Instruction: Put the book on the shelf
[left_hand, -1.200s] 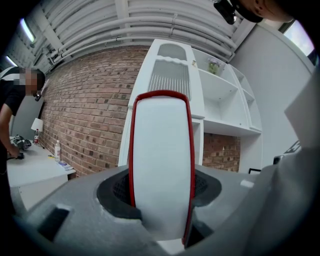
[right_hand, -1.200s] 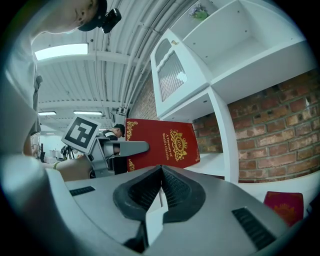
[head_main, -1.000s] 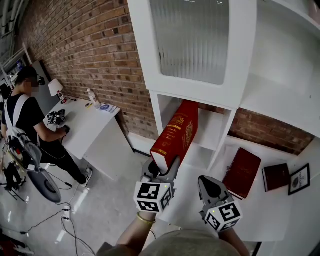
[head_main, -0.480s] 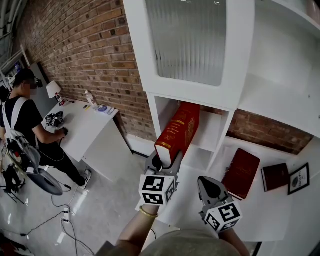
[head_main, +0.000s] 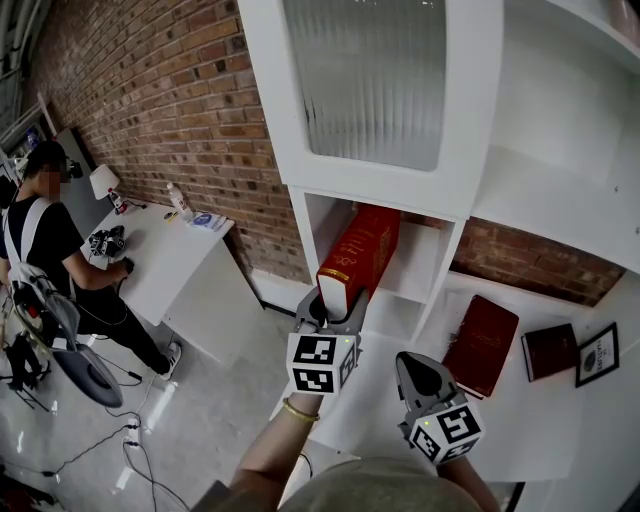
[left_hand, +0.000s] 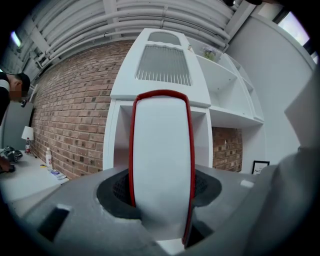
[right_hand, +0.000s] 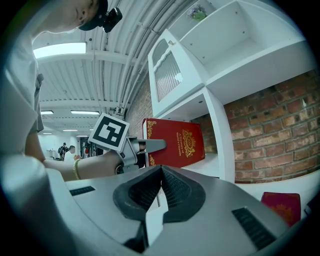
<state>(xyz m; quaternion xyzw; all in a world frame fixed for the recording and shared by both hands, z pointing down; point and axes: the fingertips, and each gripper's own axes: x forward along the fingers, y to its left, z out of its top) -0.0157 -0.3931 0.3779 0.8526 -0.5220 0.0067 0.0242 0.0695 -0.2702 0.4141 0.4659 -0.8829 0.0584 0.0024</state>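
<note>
A thick red book (head_main: 358, 253) with gold print stands upright, its far end inside the low open compartment of the white shelf unit (head_main: 440, 190). My left gripper (head_main: 334, 306) is shut on the book's near end. In the left gripper view the book's white page edge (left_hand: 162, 165) fills the space between the jaws. The right gripper view shows the book's cover (right_hand: 177, 142) from the side. My right gripper (head_main: 420, 375) hangs lower right, shut with nothing in it; in its own view (right_hand: 159, 187) the pads meet.
A second red book (head_main: 485, 343) and a small dark red book (head_main: 551, 351) lie on the white ledge to the right, beside a framed picture (head_main: 598, 356). A person stands at a white desk (head_main: 165, 260) far left. A brick wall (head_main: 180, 110) lies behind.
My left gripper has carried the red book to the right and deeper into the shelf compartment, and the book stands more upright. The right gripper has kept still.
</note>
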